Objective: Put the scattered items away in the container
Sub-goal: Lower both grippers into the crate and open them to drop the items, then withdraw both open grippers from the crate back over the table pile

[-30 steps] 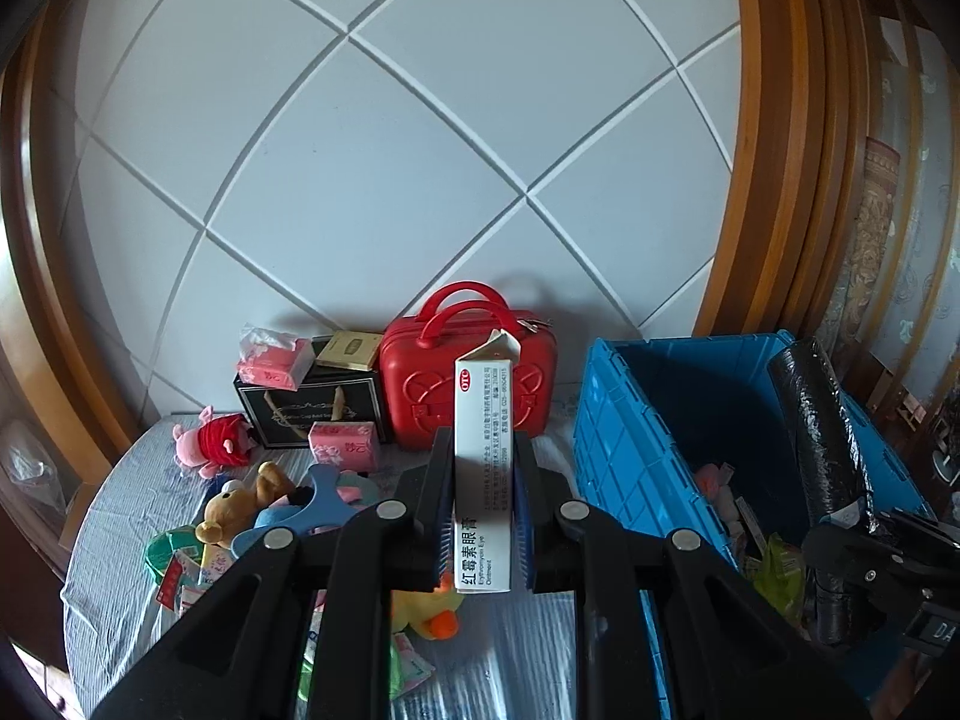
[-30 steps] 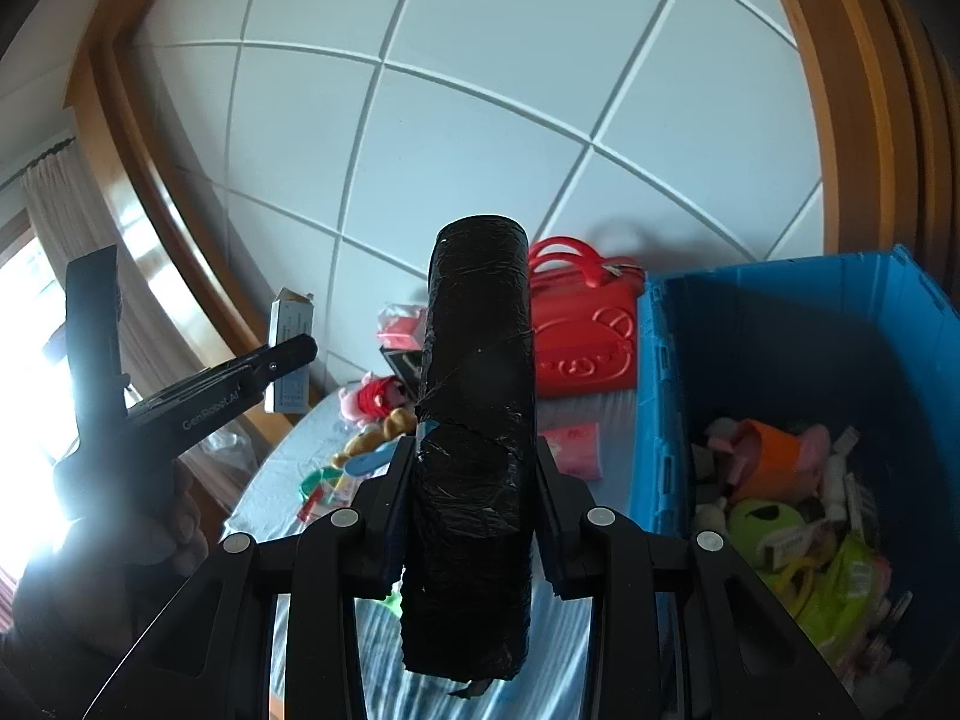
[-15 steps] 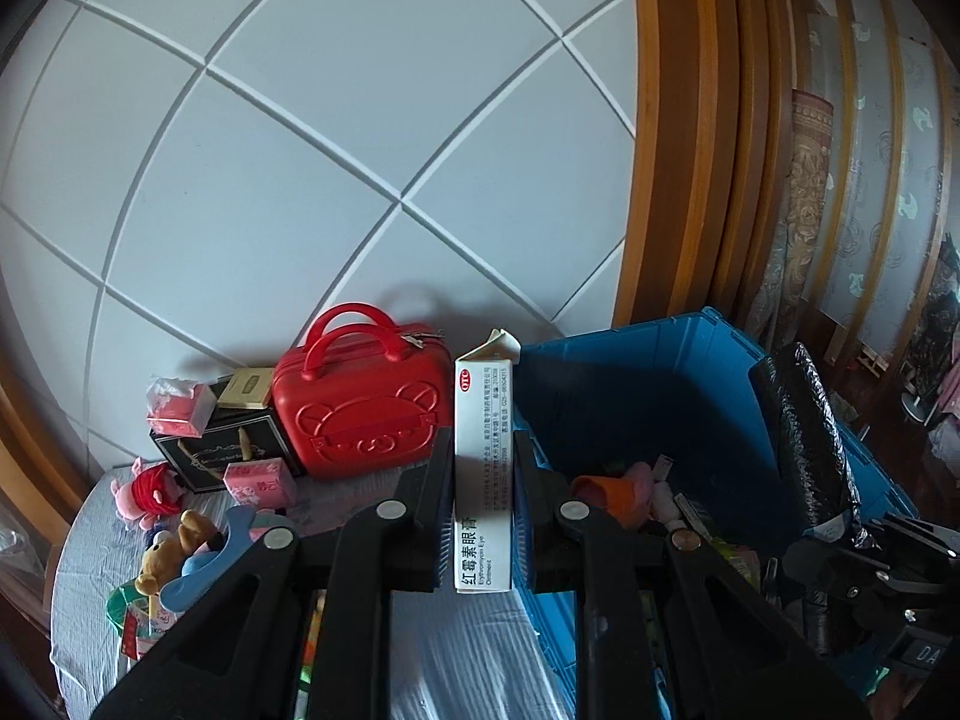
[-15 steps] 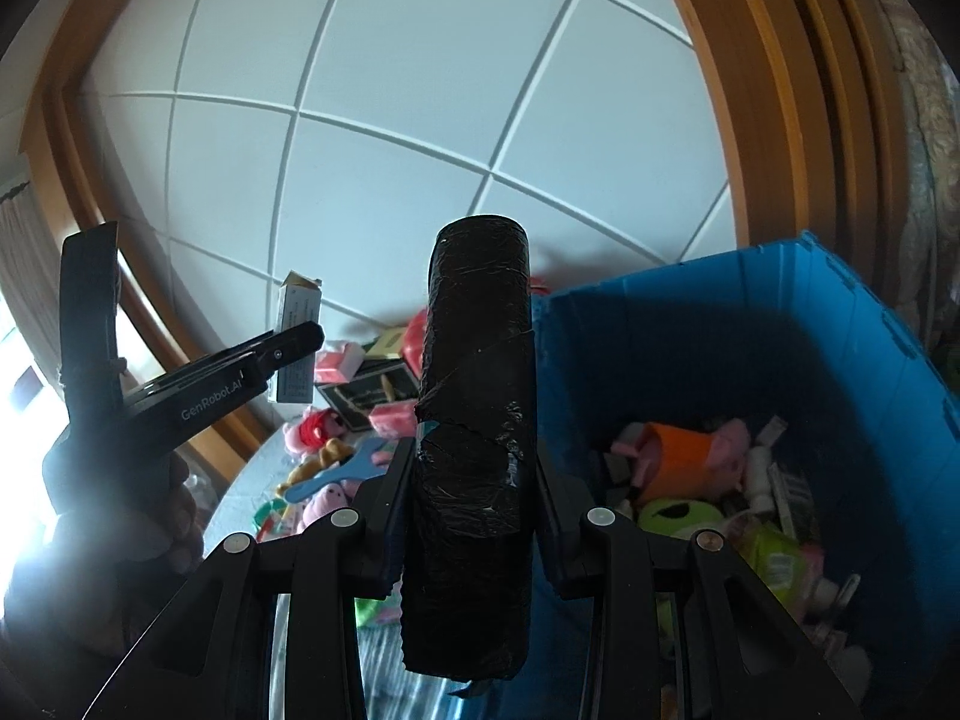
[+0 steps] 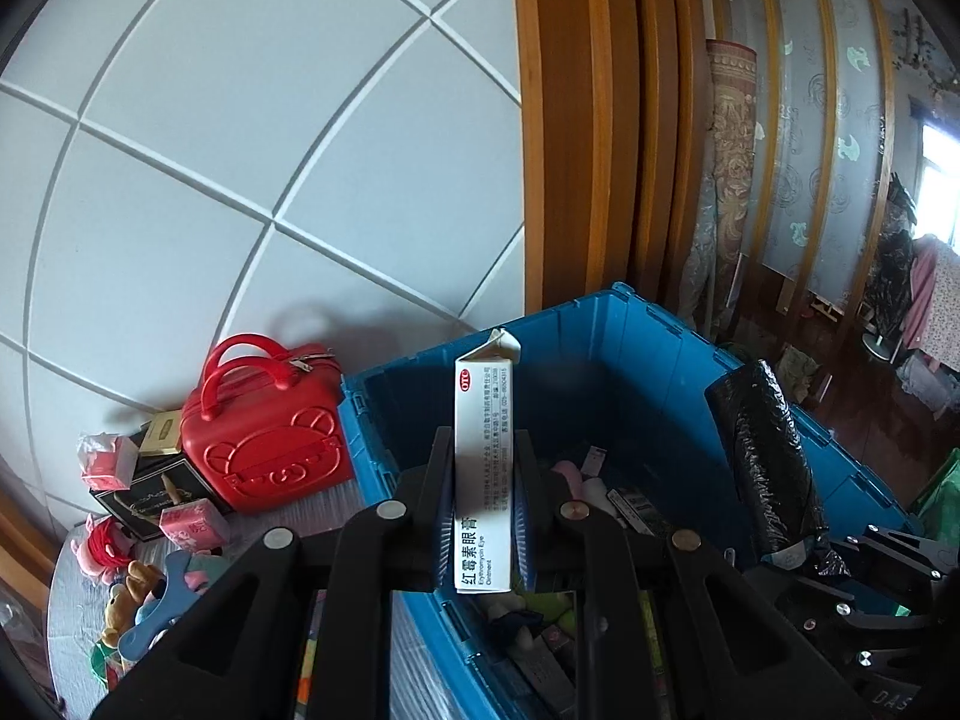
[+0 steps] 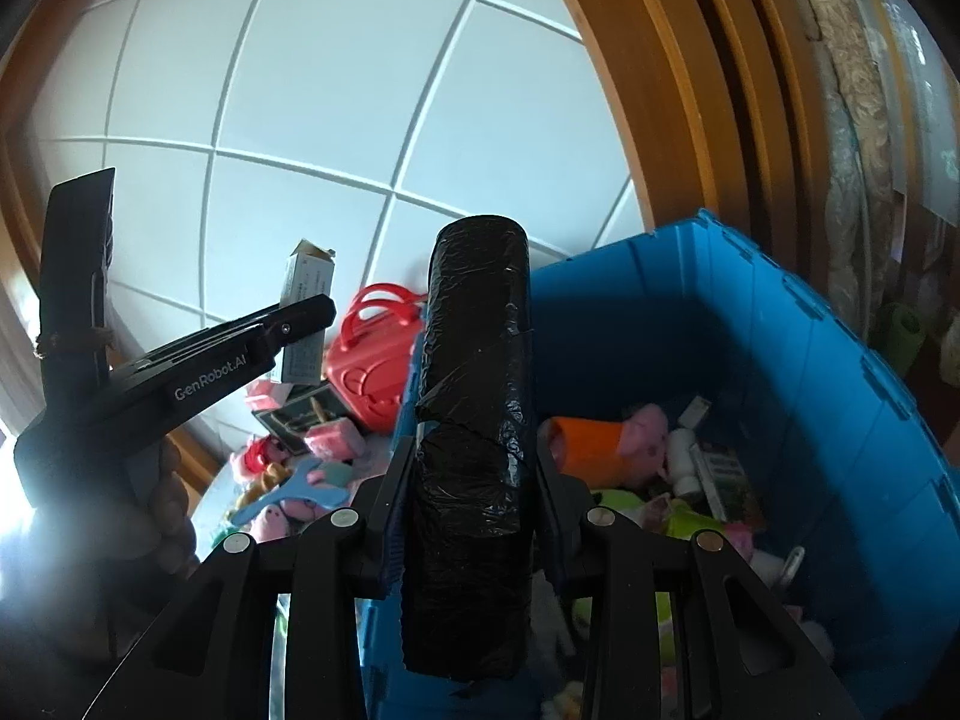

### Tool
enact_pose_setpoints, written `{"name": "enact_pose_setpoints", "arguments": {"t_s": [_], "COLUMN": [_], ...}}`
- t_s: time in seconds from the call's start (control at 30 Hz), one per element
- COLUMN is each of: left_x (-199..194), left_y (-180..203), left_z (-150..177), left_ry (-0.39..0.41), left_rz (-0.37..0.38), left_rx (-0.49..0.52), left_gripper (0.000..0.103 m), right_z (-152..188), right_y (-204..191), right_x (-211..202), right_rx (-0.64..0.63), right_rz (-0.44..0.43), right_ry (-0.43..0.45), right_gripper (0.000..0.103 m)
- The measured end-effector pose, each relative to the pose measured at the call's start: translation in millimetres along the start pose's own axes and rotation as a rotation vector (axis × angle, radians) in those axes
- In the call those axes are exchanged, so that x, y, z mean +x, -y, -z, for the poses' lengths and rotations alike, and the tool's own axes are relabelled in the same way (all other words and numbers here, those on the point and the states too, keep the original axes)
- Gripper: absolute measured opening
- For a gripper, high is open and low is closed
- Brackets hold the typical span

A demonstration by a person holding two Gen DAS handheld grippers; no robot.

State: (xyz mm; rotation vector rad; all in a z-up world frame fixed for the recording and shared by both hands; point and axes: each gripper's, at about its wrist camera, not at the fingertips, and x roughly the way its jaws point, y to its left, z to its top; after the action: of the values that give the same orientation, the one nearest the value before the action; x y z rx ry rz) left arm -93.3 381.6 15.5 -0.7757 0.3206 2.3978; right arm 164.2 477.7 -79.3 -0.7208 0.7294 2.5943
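Note:
My left gripper [image 5: 483, 480] is shut on a tall white ointment box [image 5: 483, 456] and holds it upright over the left part of the blue crate [image 5: 636, 330]. My right gripper [image 6: 474, 474] is shut on a black plastic-wrapped roll [image 6: 474, 420], held upright above the crate's left wall [image 6: 780, 348]. The roll also shows in the left wrist view [image 5: 768, 462], and the left gripper with its box shows in the right wrist view [image 6: 306, 306]. The crate holds several toys and small items.
A red handbag [image 5: 264, 438] stands left of the crate against the white wall. Pink tissue packs [image 5: 192, 522], a black box [image 5: 150, 492], plush toys [image 5: 102, 546] and a blue slingshot-shaped toy [image 6: 300, 489] lie on the table to the left.
Both grippers have swung to the right, from above the table's toys to above the blue crate, each still holding its item.

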Motion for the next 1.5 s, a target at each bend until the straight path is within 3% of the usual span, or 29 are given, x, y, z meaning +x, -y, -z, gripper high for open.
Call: {"name": "enact_pose_setpoints", "arguments": {"t_s": [0.7,0.77,0.8,0.83,1.03,1.13,1.5], "left_x": [38.4,40.1,39.3,37.3,34.6,30.9,3.2], "left_y": [49.2,51.8,50.6,47.8,34.9,18.2,-44.1], "left_z": [-1.9,-2.7,-2.8,-2.4,9.0,17.2,52.2], "left_ry": [-0.08,-0.093,-0.087,-0.074,-0.093,-0.095,-0.094], "left_rz": [0.132,0.135,0.126,0.123,0.12,0.112,0.031], "left_rx": [0.054,0.057,0.047,0.03,0.049,0.01,-0.061], "left_gripper": [0.017,0.034,0.073,0.103,0.103,0.103,0.103], "right_z": [6.7,5.3,4.3,3.4,4.2,4.1,-5.2], "right_y": [52.6,53.0,53.5,54.1,60.4,56.7,24.1], "right_x": [-30.0,-31.3,-32.2,-34.5,-34.5,-35.4,-16.6], "right_rx": [0.05,0.045,0.047,0.054,0.101,0.099,0.057], "right_rz": [0.114,0.127,0.133,0.139,0.143,0.152,0.043], "right_ry": [0.013,0.015,0.023,0.042,0.07,0.098,0.103], "right_gripper": [0.035,0.046,0.079,0.1,0.103,0.103,0.103]}}
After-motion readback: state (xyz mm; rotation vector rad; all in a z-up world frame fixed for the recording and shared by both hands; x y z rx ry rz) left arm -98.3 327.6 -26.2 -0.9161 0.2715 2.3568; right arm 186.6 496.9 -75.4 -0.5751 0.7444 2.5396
